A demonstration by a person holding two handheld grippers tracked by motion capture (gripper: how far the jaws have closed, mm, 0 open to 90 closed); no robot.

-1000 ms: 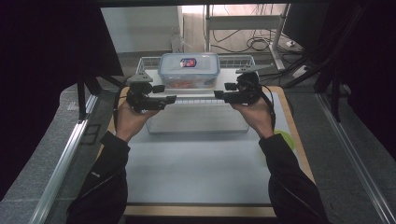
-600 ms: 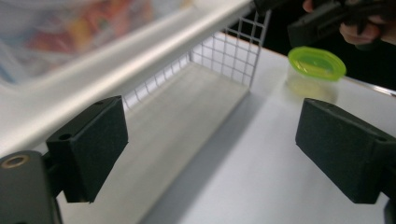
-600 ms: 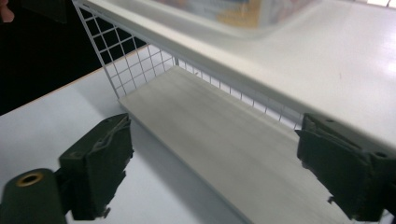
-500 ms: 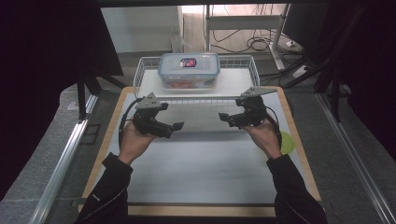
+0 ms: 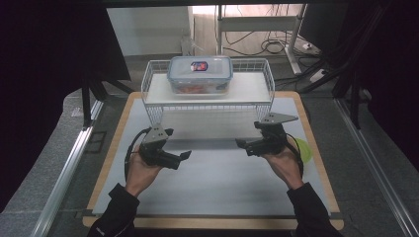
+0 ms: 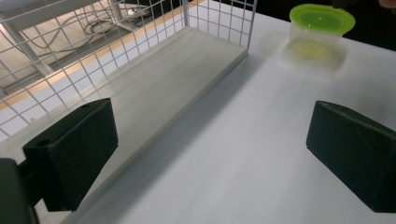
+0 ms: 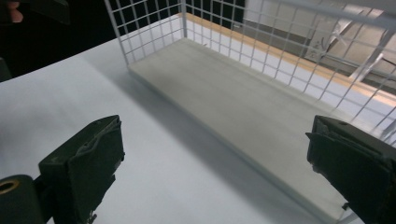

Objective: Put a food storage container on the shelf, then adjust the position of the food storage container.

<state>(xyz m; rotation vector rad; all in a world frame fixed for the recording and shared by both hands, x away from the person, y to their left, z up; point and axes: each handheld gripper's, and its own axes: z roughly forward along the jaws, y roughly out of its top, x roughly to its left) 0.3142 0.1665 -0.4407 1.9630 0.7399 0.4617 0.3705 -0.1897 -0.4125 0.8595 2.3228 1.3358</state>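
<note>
Hovering low over the white table mat (image 5: 217,187), both tools sit empty: the left gripper (image 5: 184,157) and the right gripper (image 5: 240,144) have just been opening their jaws, now spread wide with nothing between them. The clear plastic food box with the blue-rimmed lid (image 5: 199,74) rests on the top shelf of the white wire rack (image 5: 157,109), well apart from both. That looks like a placement finished. A small clear tub with a lime-green lid (image 6: 321,23) sits by the right hand; reaching it would need a turn outward.

box (image 5: 199,74) on rack (image 5: 153,94) | rack behind hand-held grippers | cup (image 5: 305,150) right
</note>
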